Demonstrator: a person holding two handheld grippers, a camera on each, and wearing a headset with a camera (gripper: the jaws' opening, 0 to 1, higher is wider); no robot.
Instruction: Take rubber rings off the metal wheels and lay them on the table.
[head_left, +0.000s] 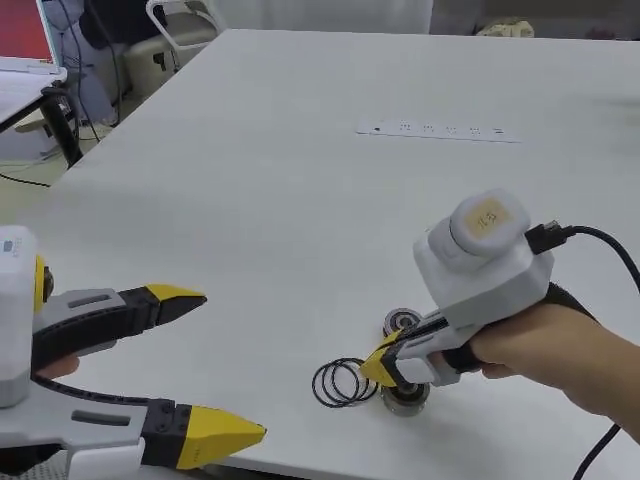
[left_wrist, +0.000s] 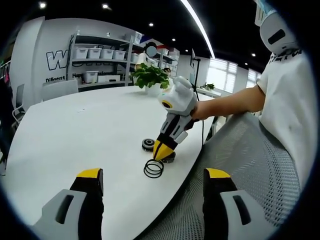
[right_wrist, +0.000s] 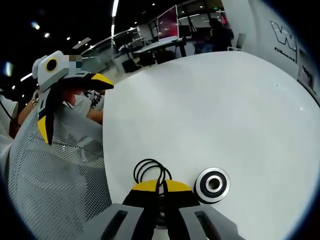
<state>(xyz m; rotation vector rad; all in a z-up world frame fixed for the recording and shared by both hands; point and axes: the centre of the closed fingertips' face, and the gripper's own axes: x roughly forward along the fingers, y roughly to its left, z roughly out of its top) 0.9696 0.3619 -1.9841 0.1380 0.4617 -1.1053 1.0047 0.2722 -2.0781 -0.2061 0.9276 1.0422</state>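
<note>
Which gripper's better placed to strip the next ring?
Right. The right gripper has its tips at one wheel, beside the loose rings, with the other wheel close. The left gripper sits open off at the table edge.

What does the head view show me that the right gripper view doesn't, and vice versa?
Head view adds: a power strip farther up the table, and a second metal wheel under the right gripper. Right gripper view adds: a mesh chair back beside the table edge. Both: loose rubber rings, one metal wheel and the open left gripper.

Right gripper pinches rings beside wheel — left gripper agape.
</note>
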